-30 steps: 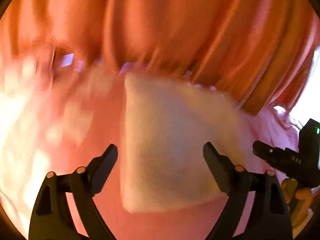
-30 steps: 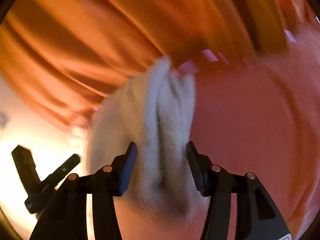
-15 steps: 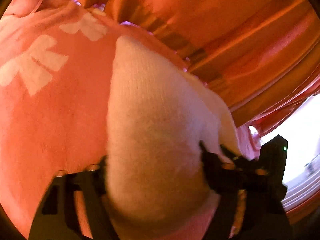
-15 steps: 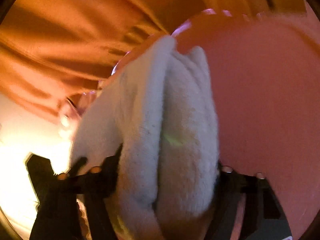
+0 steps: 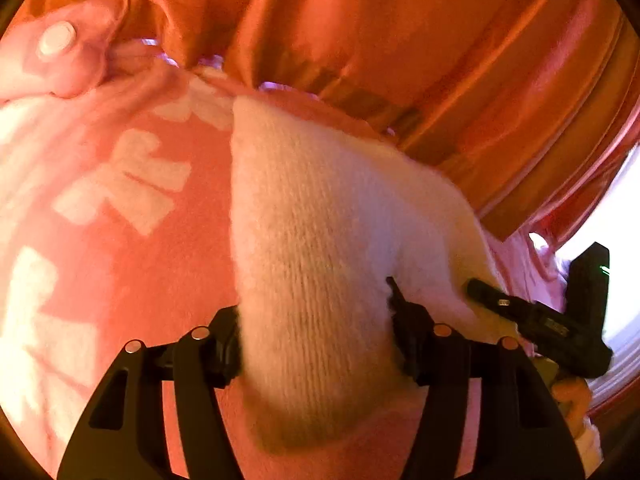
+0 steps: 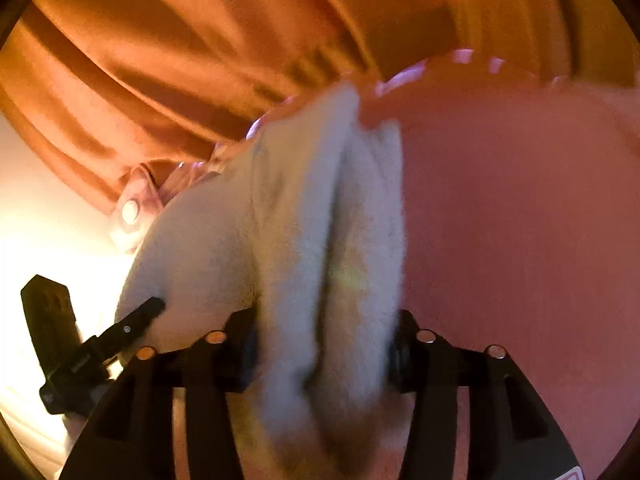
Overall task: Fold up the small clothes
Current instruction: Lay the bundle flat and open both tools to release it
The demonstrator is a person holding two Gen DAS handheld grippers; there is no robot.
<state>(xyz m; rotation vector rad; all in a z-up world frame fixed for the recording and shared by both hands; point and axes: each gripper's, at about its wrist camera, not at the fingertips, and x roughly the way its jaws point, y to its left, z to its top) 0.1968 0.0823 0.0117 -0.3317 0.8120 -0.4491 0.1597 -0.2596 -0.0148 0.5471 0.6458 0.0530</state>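
A white knitted garment [image 5: 320, 220] stretches between my two grippers above a pink blanket [image 5: 140, 280] with white flower shapes. My left gripper [image 5: 314, 312] is shut on one bunched end, with both pads pressed into the knit. In the right wrist view my right gripper [image 6: 324, 320] is shut on the other end of the garment [image 6: 288, 200], pinching two thick folds. A finger of the right gripper [image 5: 492, 298] touches the cloth at the right. The left gripper's finger [image 6: 140, 314] shows at the lower left. The garment hides the fingertips.
Orange curtains [image 5: 400, 40] hang close behind the blanket [image 6: 520, 220] and fill the top of both views. A pink cloth piece with a white snap button [image 5: 56, 40] lies at the blanket's far edge. A person's fingers [image 5: 572, 396] hold the right gripper. Bright window light glares beside the curtains.
My left gripper's jaws came together on the white garment, which earlier lay flat between open fingers. Both grippers now hold the knit bunched and nearer the cameras.
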